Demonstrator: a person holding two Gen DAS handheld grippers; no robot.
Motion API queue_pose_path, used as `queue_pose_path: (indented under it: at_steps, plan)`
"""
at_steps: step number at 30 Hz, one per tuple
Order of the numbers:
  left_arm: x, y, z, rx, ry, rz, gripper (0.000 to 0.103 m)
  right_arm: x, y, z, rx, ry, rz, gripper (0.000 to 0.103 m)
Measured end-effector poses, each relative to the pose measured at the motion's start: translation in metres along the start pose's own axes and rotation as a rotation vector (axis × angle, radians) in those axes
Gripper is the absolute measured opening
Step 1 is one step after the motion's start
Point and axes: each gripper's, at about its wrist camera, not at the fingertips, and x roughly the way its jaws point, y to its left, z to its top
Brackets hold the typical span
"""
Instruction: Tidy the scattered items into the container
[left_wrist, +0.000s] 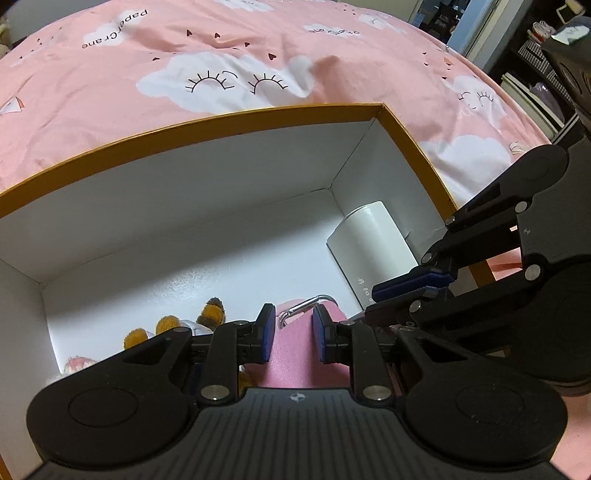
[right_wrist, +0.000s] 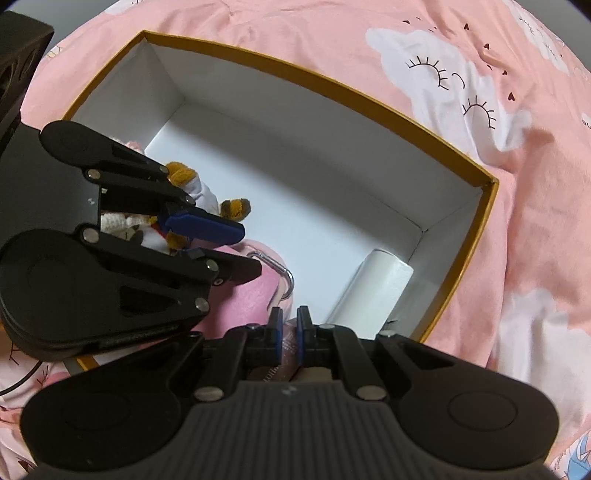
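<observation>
An open box with an orange rim (left_wrist: 229, 120) (right_wrist: 332, 83) and white inside lies on a pink bed sheet. In it are a white cylinder (left_wrist: 373, 243) (right_wrist: 373, 291), a plush toy with orange-brown paws (left_wrist: 210, 314) (right_wrist: 231, 210) and a pink pouch (left_wrist: 291, 354) (right_wrist: 247, 299) with a silver carabiner (left_wrist: 308, 305) (right_wrist: 286, 277). My left gripper (left_wrist: 293, 314) (right_wrist: 249, 251) points down into the box, shut on the pouch, which fills the gap between its blue pads. My right gripper (right_wrist: 290, 314) (left_wrist: 373, 291) hangs beside it near the cylinder, shut on a thin pinkish printed piece; whether that belongs to the pouch I cannot tell.
The pink sheet with white clouds (left_wrist: 221, 77) (right_wrist: 517, 221) surrounds the box. Dark shelves with clutter (left_wrist: 535, 85) stand beyond the bed's far right edge. A small pink-and-white knitted item (left_wrist: 74, 365) lies in the box's near left corner. The box's far half has bare floor.
</observation>
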Motion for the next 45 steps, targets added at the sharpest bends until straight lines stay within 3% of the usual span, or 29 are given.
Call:
queue_pose_path:
  at_steps: [10, 14, 21, 25, 29, 32, 38, 45]
  plan:
    - [-0.023, -0.006, -0.005, 0.004, -0.05, 0.033, 0.024, -0.012, 0.001, -0.005, -0.012, -0.054, -0.02, 0.012]
    - [-0.039, -0.011, -0.01, 0.021, -0.059, 0.072, 0.024, -0.017, 0.005, -0.011, -0.024, -0.081, -0.033, 0.03]
    - [-0.07, -0.018, -0.029, 0.036, -0.073, 0.094, 0.028, -0.036, 0.02, -0.027, -0.045, -0.13, -0.055, 0.042]
    - [-0.087, -0.024, -0.041, 0.034, -0.104, 0.114, 0.028, -0.046, 0.031, -0.039, -0.052, -0.172, -0.077, 0.044]
    - [-0.104, -0.029, -0.053, 0.011, -0.159, 0.133, 0.028, -0.058, 0.044, -0.052, -0.05, -0.237, -0.092, 0.049]
    - [-0.117, -0.031, -0.063, -0.009, -0.207, 0.161, 0.028, -0.067, 0.053, -0.064, -0.041, -0.31, -0.106, 0.063]
    - [-0.142, -0.032, -0.087, -0.03, -0.25, 0.195, 0.028, -0.082, 0.064, -0.097, 0.039, -0.469, -0.11, 0.064]
    - [-0.157, -0.019, -0.125, -0.104, -0.225, 0.193, 0.028, -0.091, 0.079, -0.136, 0.076, -0.632, -0.114, 0.064]
